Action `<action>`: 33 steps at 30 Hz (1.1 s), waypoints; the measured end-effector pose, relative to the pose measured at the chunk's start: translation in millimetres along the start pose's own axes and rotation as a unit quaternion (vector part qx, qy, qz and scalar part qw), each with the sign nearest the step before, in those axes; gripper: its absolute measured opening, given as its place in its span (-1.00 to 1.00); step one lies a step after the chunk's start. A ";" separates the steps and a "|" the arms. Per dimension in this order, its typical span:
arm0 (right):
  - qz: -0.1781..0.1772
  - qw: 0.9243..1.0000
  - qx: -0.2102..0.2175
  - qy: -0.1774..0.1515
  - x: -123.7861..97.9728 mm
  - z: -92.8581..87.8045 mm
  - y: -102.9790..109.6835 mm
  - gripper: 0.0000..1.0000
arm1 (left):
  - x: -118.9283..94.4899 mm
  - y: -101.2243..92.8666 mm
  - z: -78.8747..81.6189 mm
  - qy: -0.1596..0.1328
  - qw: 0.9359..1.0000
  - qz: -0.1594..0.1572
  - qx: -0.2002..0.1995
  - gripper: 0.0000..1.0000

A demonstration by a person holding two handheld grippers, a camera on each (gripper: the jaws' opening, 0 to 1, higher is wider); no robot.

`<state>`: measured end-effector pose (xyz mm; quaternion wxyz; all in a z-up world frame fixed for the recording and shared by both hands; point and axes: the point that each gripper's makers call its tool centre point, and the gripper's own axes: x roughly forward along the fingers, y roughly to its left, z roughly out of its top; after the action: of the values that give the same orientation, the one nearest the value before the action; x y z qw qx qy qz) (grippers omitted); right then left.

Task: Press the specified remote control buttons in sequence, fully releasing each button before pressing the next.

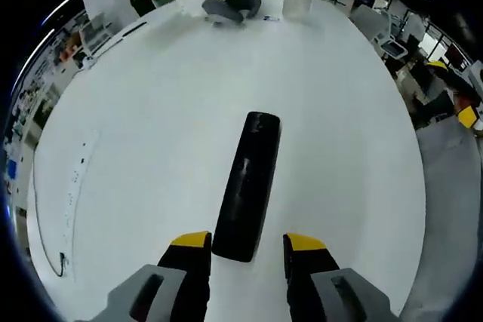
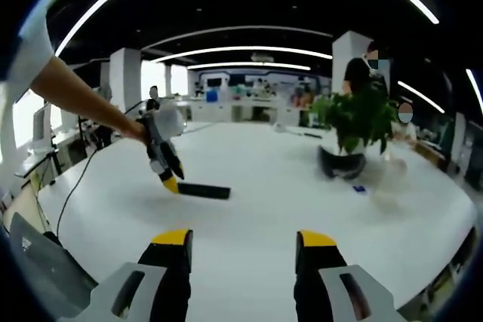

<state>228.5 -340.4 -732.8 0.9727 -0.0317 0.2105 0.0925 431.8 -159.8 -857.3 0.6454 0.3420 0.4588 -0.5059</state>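
Open-plan office, white round counter (image 1: pixel 151 111): black remote control (image 1: pixel 247 186) lying flat between open, empty left tool (image 1: pixel 249 250) jaws; right tool (image 2: pixel 245 250) open, well apart; likely to skid under off-centre pressing.

The remote control's (image 1: pixel 247 186) buttons cannot be made out on its dark face.

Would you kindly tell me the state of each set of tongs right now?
Left tongs: open, jaws on either side of the near end of the black remote control, not gripping it.
Right tongs: open, holding nothing.
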 end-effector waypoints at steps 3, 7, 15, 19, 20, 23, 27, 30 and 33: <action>-0.003 1.000 -0.003 0.002 -0.1 -0.5 -0.8 0.06 | 4.5 3.3 -3.5 0.014 1.000 0.002 0.001 -0.32; -0.004 1.000 -0.003 0.003 0.2 -0.6 -1.5 0.06 | 7.0 10.0 -7.0 0.027 0.999 0.005 0.023 -0.39; -0.006 1.000 -0.009 0.001 0.2 -0.2 -0.9 0.04 | 7.4 10.9 -7.7 0.032 0.999 0.007 0.022 -0.51; -0.005 1.000 -0.010 0.000 -0.1 0.1 -0.6 0.03 | 7.6 7.0 -7.1 0.033 0.999 0.012 0.039 -0.53; -0.005 1.000 -0.011 -0.001 -0.3 0.5 -0.6 0.03 | 7.8 6.3 -7.0 0.033 0.998 0.016 0.043 -0.54; -0.006 1.000 -0.013 0.000 -0.4 0.0 -0.8 0.02 | 6.5 4.8 -8.2 0.038 0.999 0.021 0.026 -0.54; -0.009 1.000 -0.016 -0.001 -0.8 0.4 -1.2 0.01 | 6.4 0.2 -7.9 0.039 0.998 0.029 0.028 -0.55; -0.009 1.000 -0.015 -0.004 -1.1 1.4 -1.4 0.01 | 6.4 -6.1 -8.4 0.039 0.998 0.029 0.029 -0.55; -0.008 1.000 -0.014 -0.005 -1.2 1.8 -1.1 0.00 | 6.5 -10.0 -8.9 0.043 0.998 0.027 0.027 -0.55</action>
<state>228.4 -341.5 -730.7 0.9740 -0.0463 0.2039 0.0877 420.4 -156.5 -866.2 0.6290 0.3929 0.4634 -0.4849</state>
